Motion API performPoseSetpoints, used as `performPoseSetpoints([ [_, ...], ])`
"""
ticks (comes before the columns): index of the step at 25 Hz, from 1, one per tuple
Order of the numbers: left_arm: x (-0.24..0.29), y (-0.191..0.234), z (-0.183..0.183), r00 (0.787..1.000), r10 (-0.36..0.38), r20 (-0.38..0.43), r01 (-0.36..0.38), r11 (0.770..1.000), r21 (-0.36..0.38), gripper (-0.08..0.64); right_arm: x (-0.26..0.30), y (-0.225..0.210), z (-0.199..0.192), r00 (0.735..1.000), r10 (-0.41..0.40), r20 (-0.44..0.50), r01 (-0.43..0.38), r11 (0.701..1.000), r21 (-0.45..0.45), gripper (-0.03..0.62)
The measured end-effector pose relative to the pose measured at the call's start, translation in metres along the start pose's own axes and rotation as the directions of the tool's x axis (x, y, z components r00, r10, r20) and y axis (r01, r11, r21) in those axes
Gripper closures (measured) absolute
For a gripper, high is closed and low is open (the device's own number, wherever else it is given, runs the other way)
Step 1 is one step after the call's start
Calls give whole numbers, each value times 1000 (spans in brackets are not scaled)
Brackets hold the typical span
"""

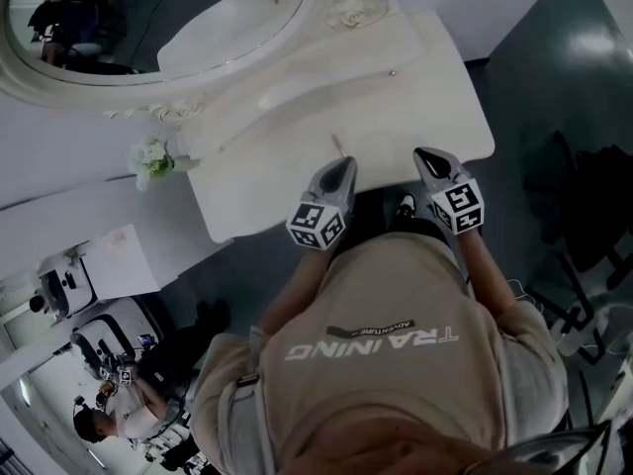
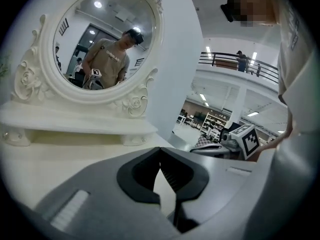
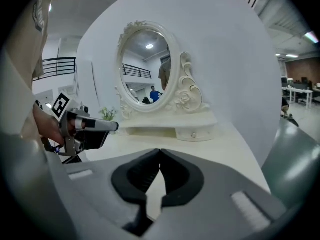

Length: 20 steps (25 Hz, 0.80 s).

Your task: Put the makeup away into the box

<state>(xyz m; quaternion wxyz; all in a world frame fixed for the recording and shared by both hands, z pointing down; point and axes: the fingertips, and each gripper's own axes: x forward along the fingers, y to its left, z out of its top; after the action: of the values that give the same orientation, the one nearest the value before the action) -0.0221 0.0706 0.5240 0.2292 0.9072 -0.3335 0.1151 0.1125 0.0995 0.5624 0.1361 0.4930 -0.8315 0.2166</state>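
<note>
Both grippers at the vanity table's front edge

Head view: I see a thin stick [image 1: 338,144], seemingly makeup, lying on the table [image 1: 247,191] just ahead of my left gripper [image 1: 345,162]; the right gripper [image 1: 423,153] is alongside. Left gripper view: jaws pressed together, empty. Right gripper view: likewise.

The left gripper [image 2: 160,156] and the right gripper [image 3: 160,156] are pale grey shells with black ribbed pads, and each carries a cube of black-and-white square markers. Ahead of both, the table [image 1: 435,107] is cream-white; the mirror frame [image 2: 30,79] beyond it is the same cream, carved with roses and scrolls. Left of the left gripper, a sprig of flowers [image 1: 150,158] shows white and green. Behind the grippers the shirt [image 1: 396,394] is beige with white lettering. Right of the right gripper, the floor [image 1: 554,77] is dark grey-green
</note>
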Motion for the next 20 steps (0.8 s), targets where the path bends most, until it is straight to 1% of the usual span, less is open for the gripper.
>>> performPoseSetpoints([
  [4,6,16,24,998,-58,23,56,996,70,554,21,2,30,999,-35,13,35,999,-22,589],
  [6,7,26,28,997,-71,26,69,995,75,554,35,1,48,998,-54,22,54,998,-36,589],
  [9,1,45,28,997,-67,23,65,994,89,554,54,3,66,996,-86,18,87,996,-37,589],
  [12,1,74,31,998,-57,17,55,993,105,554,77,2,81,993,-118,10,118,993,-21,589],
  [15,8,94,33,997,-78,12,76,992,103,554,91,-5,85,987,-158,-12,157,987,-23,589],
  [18,19,112,37,995,-97,8,95,988,124,554,101,-16,79,979,-200,-46,198,980,-28,589],
  [20,23,122,38,996,-92,5,91,989,121,554,105,-20,71,976,-204,-76,202,979,-36,589],
])
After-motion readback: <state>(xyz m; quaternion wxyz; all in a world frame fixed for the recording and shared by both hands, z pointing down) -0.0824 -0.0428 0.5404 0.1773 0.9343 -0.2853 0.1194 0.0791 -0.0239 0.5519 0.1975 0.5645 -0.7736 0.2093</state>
